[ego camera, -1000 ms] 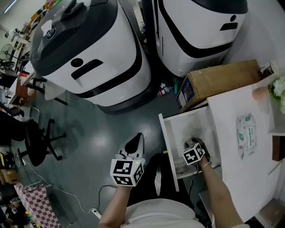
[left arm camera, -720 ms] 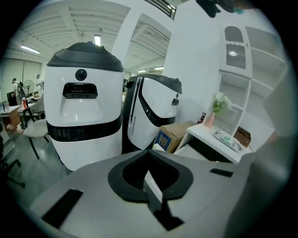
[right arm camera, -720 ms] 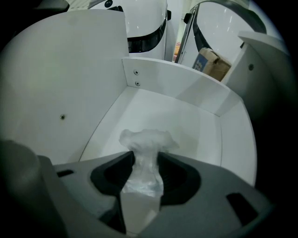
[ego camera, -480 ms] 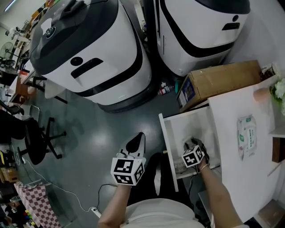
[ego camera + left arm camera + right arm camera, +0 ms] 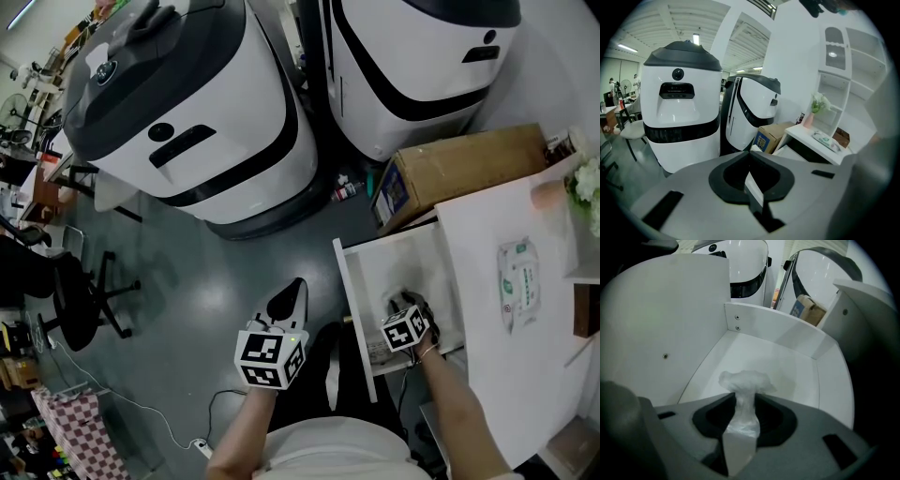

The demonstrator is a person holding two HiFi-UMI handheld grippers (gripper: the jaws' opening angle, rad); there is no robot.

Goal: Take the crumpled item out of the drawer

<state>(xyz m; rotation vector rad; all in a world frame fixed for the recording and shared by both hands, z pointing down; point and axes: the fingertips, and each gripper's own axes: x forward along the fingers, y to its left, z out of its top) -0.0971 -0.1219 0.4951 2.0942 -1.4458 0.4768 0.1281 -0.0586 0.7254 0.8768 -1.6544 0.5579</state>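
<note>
The jaws of the right gripper [image 5: 744, 405] are being closed on the crumpled item [image 5: 742, 380], which is stretched along them inside the drawer [image 5: 797, 357], while the left gripper [image 5: 750, 177], closed and empty, is seen well apart outside.

Crumpled item [image 5: 743, 380] thin translucent plastic; drawer [image 5: 780, 331] smooth

Right tongs [image 5: 744, 401], jaws closing on crumpled white plastic [image 5: 740, 379], inside the white drawer [image 5: 797, 376]

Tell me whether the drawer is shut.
No, the drawer stands pulled out from under the white tabletop, its inside open to view.
</note>
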